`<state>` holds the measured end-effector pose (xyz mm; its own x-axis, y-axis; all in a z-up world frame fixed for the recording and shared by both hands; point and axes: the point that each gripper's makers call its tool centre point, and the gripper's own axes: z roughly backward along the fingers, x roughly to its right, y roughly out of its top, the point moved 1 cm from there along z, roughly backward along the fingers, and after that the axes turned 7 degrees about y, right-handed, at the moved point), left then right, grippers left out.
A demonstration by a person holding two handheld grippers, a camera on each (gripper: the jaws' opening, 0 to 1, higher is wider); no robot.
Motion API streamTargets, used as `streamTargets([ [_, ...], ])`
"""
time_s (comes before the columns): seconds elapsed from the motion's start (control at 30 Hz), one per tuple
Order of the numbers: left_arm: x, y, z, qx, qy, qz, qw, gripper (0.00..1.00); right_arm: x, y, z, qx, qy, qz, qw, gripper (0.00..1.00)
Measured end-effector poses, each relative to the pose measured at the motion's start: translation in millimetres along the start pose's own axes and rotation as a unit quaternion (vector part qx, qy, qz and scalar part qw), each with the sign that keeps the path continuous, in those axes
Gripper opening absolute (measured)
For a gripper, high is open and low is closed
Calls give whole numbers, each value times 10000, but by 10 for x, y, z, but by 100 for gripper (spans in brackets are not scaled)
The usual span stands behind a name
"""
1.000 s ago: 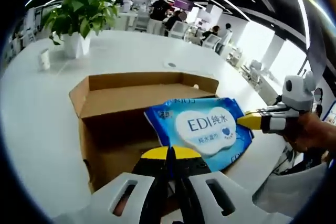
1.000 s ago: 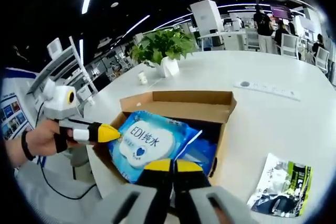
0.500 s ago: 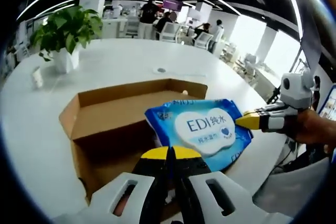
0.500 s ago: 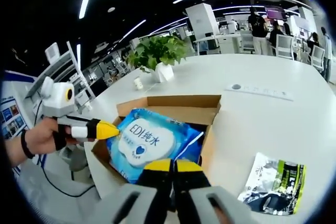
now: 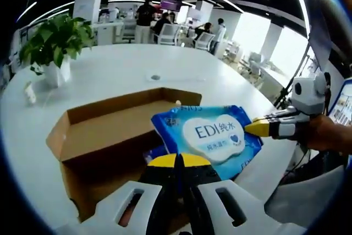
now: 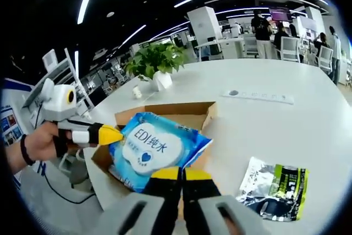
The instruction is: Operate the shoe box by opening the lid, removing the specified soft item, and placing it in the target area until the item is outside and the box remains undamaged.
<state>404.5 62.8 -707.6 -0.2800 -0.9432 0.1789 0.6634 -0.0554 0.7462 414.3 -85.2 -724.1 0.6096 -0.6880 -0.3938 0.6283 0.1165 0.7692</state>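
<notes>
Wipes pack [image 5: 212, 136]: blue and soft, held up over the open box, between both grippers.
Left gripper [image 5: 177, 160]: pinches one edge of the pack.
Right gripper [image 6: 177, 174]: pinches the other edge.
Box [image 5: 104, 130]: brown cardboard, lid open, on the white table [image 5: 126, 72]; inside looks dark, maybe something blue.
Done: lid open, pack lifted out.
Left: set the pack down on the table.
Other packet [image 6: 275, 188]: lies on the table beside the box.

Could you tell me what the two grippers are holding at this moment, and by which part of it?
Both hold the blue wipes pack above the open box: the left gripper and right gripper each pinch an edge, on opposite sides.
</notes>
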Motion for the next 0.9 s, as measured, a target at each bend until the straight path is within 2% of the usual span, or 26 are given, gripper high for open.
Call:
streamTargets([
  [0.9, 778, 135, -367, -169, -592, -512, 9968, 0, 557, -168, 629, 250, -546, -393, 9974, 0],
])
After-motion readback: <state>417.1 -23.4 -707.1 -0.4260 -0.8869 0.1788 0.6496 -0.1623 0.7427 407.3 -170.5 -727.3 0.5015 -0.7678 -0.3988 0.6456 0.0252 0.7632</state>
